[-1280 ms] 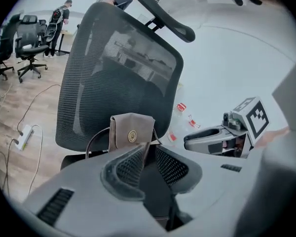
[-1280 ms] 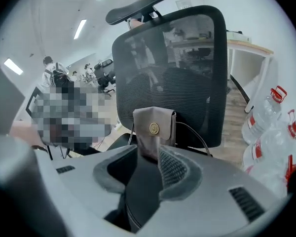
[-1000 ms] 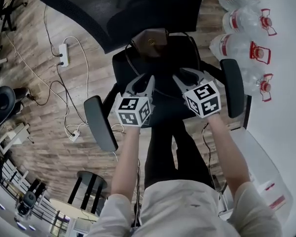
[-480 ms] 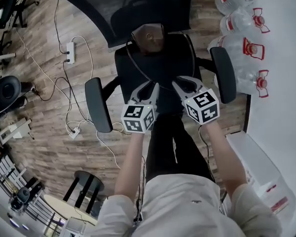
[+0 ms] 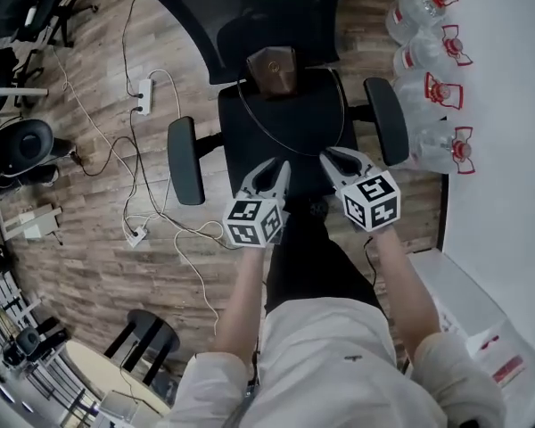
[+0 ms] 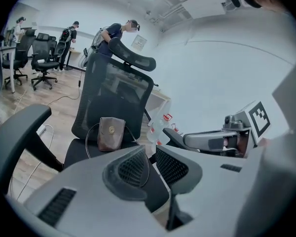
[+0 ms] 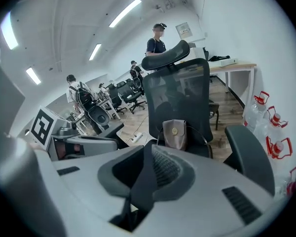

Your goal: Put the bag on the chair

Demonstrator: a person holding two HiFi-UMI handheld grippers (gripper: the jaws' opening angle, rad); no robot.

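Note:
A small brown bag (image 5: 272, 69) stands upright at the back of the black office chair's seat (image 5: 294, 127), leaning on the mesh backrest, its thin strap looped over the seat. It also shows in the left gripper view (image 6: 111, 133) and the right gripper view (image 7: 174, 134). Both grippers hover over the seat's front edge, well short of the bag. My left gripper (image 5: 276, 168) (image 6: 152, 154) is open by a narrow gap and holds nothing. My right gripper (image 5: 334, 157) (image 7: 148, 154) is closing, with only a slim gap left and nothing between its jaws.
The chair's armrests (image 5: 185, 159) (image 5: 385, 119) flank the seat. Several large water bottles (image 5: 428, 61) stand along a white table (image 5: 508, 105) on the right. A power strip (image 5: 144, 96) and loose cables lie on the wooden floor at left. Other chairs and people show far behind.
Both grippers have drawn back from the seat's middle toward its front edge. The right jaws have narrowed from wide apart. The bag has stayed put on the seat.

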